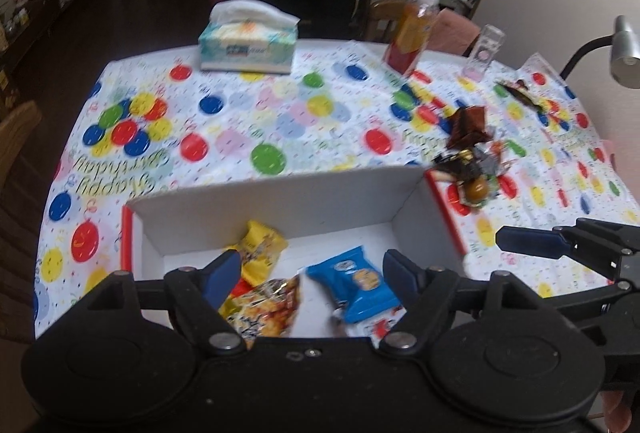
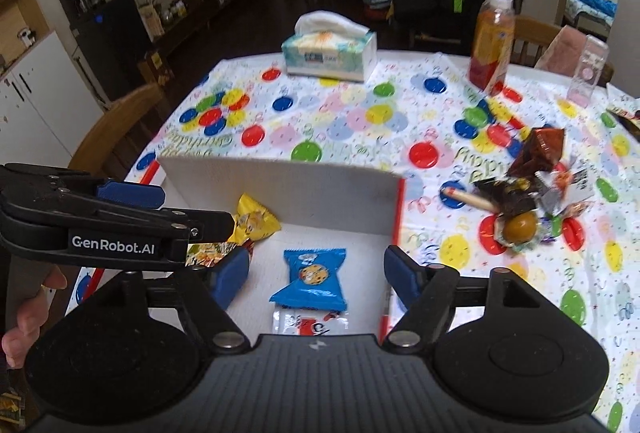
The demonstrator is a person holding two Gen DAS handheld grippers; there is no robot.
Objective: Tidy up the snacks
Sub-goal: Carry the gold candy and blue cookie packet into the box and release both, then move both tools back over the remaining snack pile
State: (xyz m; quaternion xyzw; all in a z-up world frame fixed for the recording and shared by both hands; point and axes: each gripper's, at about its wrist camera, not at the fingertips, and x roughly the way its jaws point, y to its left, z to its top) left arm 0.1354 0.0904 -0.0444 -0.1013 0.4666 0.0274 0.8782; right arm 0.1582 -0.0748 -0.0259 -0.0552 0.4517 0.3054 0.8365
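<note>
Blue cookie packet (image 2: 310, 279) is lying in the box (image 2: 280, 189), between the wide-open, empty right gripper's (image 2: 316, 275) fingers; left gripper (image 1: 310, 279) likewise gaping empty.

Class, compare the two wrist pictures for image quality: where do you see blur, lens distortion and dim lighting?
Left wrist view: motion blur smears the blue cookie packet and the box rim; the table edge bows from fisheye. Right wrist view: sharper, so the same packet shows its cookie print, though the tablecloth still curves; the room behind is dim in both.
</note>
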